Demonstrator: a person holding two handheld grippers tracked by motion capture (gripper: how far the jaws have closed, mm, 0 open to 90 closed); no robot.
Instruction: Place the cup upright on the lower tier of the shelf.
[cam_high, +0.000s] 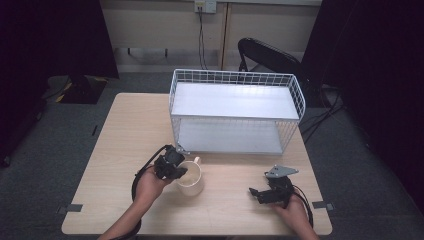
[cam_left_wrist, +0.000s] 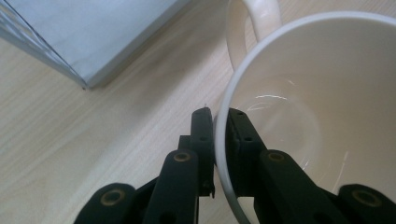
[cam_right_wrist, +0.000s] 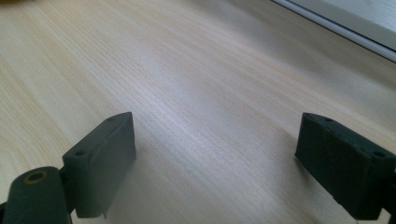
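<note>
Surroundings: a pale wood desk (cam_high: 125, 145) stands on grey carpet, with a dark folding chair (cam_high: 267, 55) behind it and a cable (cam_high: 201, 37) hanging from a wall socket. A white wire rack (cam_high: 235, 112) with 2 shelves occupies the far middle of the desk; its near left corner stands just beside the left claw (cam_high: 181, 172), and in the left gripper view that corner (cam_left_wrist: 88, 42) lies up and to the left of the mug. The desk between mug and right claw is bare wood, with nothing between them.

Containers: both rack shelves are bare white boards inside a wire rim. The mug (cam_high: 191, 177) stands upright on the desk in front of the rack's left end, and its inside (cam_left_wrist: 299, 116) is plain and glossy, with nothing in it.

Mug: cream-white, round, with a loop handle (cam_left_wrist: 254, 23) turned toward the rack; the rim is smooth and slightly lit.

Claws: the left claw (cam_left_wrist: 217, 126) pinches the mug's near wall, 1 jaw outside and 1 inside, with the rim between the jaws. The left hand (cam_high: 147, 185) holds it from the near left. The right claw (cam_high: 254, 192) lies low over the desk, well apart from the mug, held by the right hand (cam_high: 295, 210), a grey plate (cam_high: 281, 171) on top; in the right gripper view its jaws (cam_right_wrist: 219, 163) stand wide apart over bare wood
</note>
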